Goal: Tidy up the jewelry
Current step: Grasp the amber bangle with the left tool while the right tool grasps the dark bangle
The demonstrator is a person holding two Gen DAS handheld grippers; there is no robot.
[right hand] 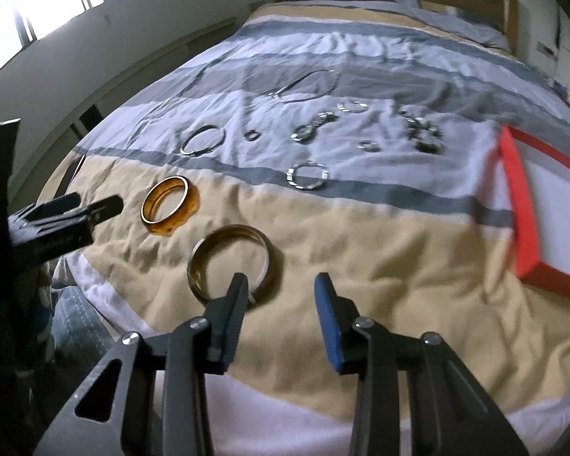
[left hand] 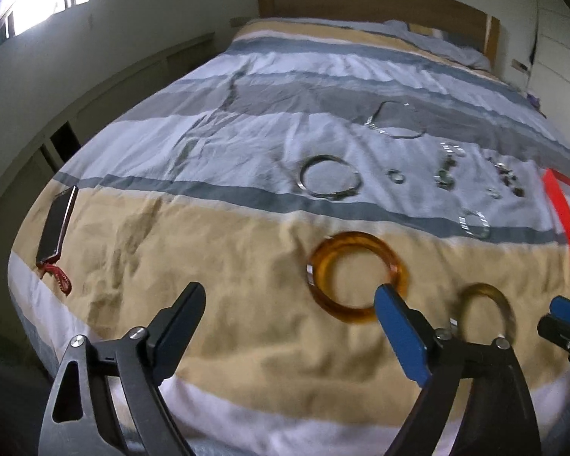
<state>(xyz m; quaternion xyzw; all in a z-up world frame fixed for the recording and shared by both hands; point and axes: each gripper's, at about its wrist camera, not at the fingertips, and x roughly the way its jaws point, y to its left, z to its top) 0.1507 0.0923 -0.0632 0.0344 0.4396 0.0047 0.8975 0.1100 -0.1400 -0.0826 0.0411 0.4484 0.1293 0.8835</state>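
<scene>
On the tan stripe of the bedspread lie an amber bangle (left hand: 323, 262) (right hand: 192, 205) and, to its right, a darker gold bangle (left hand: 482, 288) (right hand: 243, 230). My left gripper (left hand: 290, 292) (right hand: 98, 203) is open just in front of the amber bangle, its blue-padded finger overlapping the near right rim, with nothing between the pads. My right gripper (right hand: 281, 279) (left hand: 566, 315) stands partly open at the gold bangle. Its left finger covers the near rim and a short piece of rim shows between the fingers, which do not press on it.
Further up the bed lie a silver bangle (left hand: 302, 176) (right hand: 186, 144), a crystal bracelet (left hand: 463, 222) (right hand: 290, 174), a necklace (left hand: 376, 114) and several small rings (left hand: 505, 178). A red-rimmed white tray (right hand: 513, 197) (left hand: 562, 212) sits right. A phone (left hand: 55, 228) with a red strap lies left.
</scene>
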